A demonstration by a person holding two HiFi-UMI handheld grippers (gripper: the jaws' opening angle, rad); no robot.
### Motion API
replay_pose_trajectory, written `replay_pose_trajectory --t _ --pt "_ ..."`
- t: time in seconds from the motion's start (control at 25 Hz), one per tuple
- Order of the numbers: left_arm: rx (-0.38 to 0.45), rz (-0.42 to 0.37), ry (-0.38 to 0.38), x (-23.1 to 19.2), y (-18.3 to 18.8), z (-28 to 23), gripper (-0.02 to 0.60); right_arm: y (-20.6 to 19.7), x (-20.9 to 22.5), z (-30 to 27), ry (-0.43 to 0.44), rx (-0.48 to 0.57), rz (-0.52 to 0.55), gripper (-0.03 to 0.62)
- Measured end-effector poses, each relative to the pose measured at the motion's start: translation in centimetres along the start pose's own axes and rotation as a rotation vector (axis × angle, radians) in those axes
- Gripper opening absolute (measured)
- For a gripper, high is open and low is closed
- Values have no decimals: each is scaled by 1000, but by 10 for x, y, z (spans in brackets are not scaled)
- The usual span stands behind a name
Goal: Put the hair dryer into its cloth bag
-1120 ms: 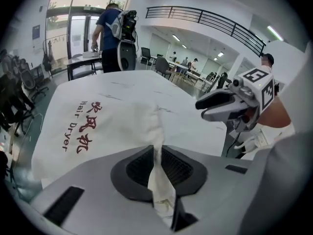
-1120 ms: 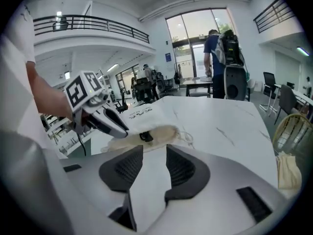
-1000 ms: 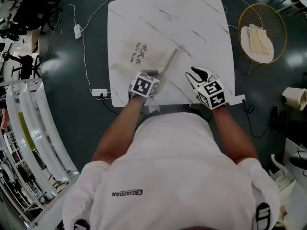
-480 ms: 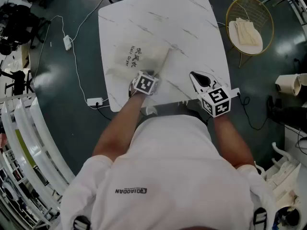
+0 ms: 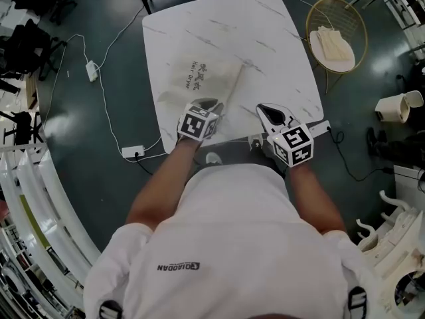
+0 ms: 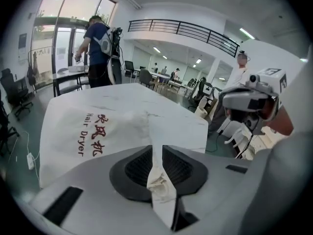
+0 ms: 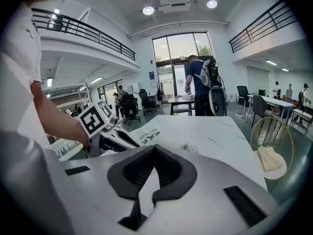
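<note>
On the near half of the white marble table (image 5: 265,38), seen from the head camera, the cloth bag (image 5: 199,85) lies flat with its red "Hair Dryer" print facing up. The left gripper (image 5: 211,105) sits at the bag's near edge, by a cloth strip that runs away across the tabletop. The right gripper (image 5: 267,110) is beside it to the right, clear of the bag, over the table's near corner. A round wire basket (image 5: 319,8) holding folded cloth stands on the floor off the table's far right corner. Whether the dryer is inside the bag cannot be told.

Left gripper view: the jaws are closing, and a narrow, crumpled strip of the bag's cloth (image 6: 159,180) is pinched between the dark pads. The rest of the bag (image 6: 98,126) spreads out on the table ahead.

Right gripper view: the jaws meet at their tips with nothing between them. The left gripper's marker cube (image 7: 95,120) shows to the left, and the bag's print (image 7: 150,137) lies just beyond.
</note>
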State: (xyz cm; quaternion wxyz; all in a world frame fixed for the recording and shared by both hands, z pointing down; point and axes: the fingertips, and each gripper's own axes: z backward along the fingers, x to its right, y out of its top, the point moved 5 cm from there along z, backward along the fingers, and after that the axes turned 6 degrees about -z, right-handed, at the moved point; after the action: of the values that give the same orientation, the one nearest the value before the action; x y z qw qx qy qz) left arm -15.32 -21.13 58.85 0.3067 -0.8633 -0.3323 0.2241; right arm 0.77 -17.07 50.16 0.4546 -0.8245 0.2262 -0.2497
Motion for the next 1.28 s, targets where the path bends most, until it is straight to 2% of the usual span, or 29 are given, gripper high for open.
replay_pose_trajectory --t 0.12,0.24,0.44,0.68,0.8,0.88,1.16,1.28 --pt "71 -3 -24 6 2 37 40 3 -21 4 -11 31 -27 21" --pt "114 3 -62 11 0 72 29 6 -40 8 -5 56 -71 21" --pt "199 103 -129 28 -3 116 29 10 -55 19 35 79 -123 21" --pt "280 99 -82 53 0 155 29 25 -64 27 120 91 -194 21" --pt "286 35 -30 73 -2 163 28 28 -67 35 160 81 -174 21" --pt "287 22 3 87 -4 165 28 29 -69 46 184 79 -150 21" --pt "398 165 43 154 -1 167 28 8 -60 114 250 56 -88 21" --pt "409 191 71 190 -6 164 28 -13 -52 148 268 46 -91 21"
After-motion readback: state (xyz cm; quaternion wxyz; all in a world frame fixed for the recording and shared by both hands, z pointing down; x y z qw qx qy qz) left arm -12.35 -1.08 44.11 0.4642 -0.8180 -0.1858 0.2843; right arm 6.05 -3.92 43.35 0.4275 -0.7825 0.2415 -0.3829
